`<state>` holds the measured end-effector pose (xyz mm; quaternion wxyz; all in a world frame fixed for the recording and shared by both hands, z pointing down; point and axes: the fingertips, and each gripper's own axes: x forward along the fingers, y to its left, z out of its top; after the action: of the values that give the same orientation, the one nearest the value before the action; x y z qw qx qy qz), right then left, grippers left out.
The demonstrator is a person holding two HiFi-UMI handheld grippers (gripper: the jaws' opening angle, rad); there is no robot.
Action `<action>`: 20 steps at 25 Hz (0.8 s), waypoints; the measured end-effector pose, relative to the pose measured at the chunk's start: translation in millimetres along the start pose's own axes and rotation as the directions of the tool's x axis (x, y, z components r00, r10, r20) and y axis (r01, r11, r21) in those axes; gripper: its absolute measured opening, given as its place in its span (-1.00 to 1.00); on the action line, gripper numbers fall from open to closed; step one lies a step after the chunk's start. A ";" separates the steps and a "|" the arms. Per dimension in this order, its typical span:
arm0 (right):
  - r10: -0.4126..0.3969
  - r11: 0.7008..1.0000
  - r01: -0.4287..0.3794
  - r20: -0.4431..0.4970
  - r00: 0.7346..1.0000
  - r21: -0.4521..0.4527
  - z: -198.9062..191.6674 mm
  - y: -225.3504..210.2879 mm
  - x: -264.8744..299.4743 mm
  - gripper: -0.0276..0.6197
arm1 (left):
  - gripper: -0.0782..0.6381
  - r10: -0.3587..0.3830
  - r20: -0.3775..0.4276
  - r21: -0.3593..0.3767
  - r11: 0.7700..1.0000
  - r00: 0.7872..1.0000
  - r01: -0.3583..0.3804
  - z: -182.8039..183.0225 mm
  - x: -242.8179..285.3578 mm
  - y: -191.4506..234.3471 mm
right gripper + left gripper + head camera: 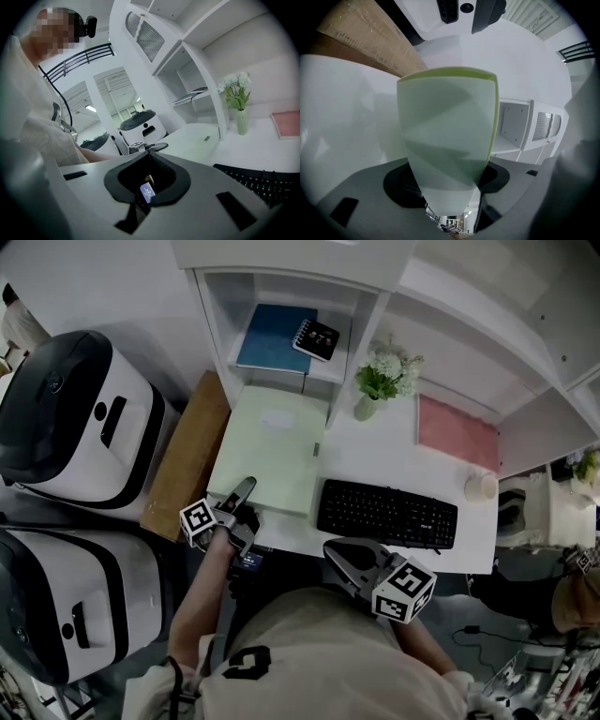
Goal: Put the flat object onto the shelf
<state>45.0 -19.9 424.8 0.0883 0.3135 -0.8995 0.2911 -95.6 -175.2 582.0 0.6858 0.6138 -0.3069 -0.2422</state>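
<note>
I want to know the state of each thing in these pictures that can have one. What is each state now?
left gripper: shut on the green folder's near edge
green folder: closed, on the desk, not yet on the shelf
right gripper: shut, empty
blue book: closed, flat on the shelf
black notepad: closed, resting on the blue book
vase: upright, holding flowers
</note>
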 end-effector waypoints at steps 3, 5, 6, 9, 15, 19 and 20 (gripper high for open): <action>-0.005 1.000 0.005 -0.002 1.000 -0.003 0.4 0.9 1.5 -0.84 | 0.05 0.020 0.001 0.009 1.000 1.000 -0.020 2.0 0.5 5.1; -0.010 1.000 0.010 -0.005 1.000 -0.004 0.1 1.4 2.4 -0.84 | 0.05 0.036 -0.003 0.015 0.999 0.999 -0.036 3.8 0.5 9.7; -0.011 1.000 0.011 -0.006 1.000 -0.005 -0.2 1.5 2.7 -0.84 | 0.05 0.035 -0.006 0.014 0.999 0.999 -0.035 3.8 1.3 9.1; -0.017 1.000 0.017 -0.008 1.000 -0.003 -0.2 2.3 3.5 -0.84 | 0.06 0.050 -0.010 0.018 0.999 0.999 -0.049 4.0 2.4 9.5; -0.032 0.999 0.032 -0.007 0.999 0.001 -1.3 3.3 5.6 -0.84 | 0.09 0.084 -0.015 0.015 0.996 0.996 -0.084 4.7 3.1 19.4; -0.042 0.999 0.042 -0.005 0.999 0.007 -1.5 2.8 7.7 -0.84 | 0.10 0.093 -0.027 0.008 0.996 0.995 -0.093 4.9 6.1 20.8; -0.043 0.999 0.043 -0.004 0.999 0.006 -1.4 2.9 8.4 -0.84 | 0.10 0.099 -0.029 0.011 0.995 0.995 -0.099 5.5 6.8 21.7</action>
<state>36.6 -21.5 427.5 0.0956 0.3326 -0.8915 0.2924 -95.8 -181.0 604.7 0.6984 0.6047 -0.3281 -0.1975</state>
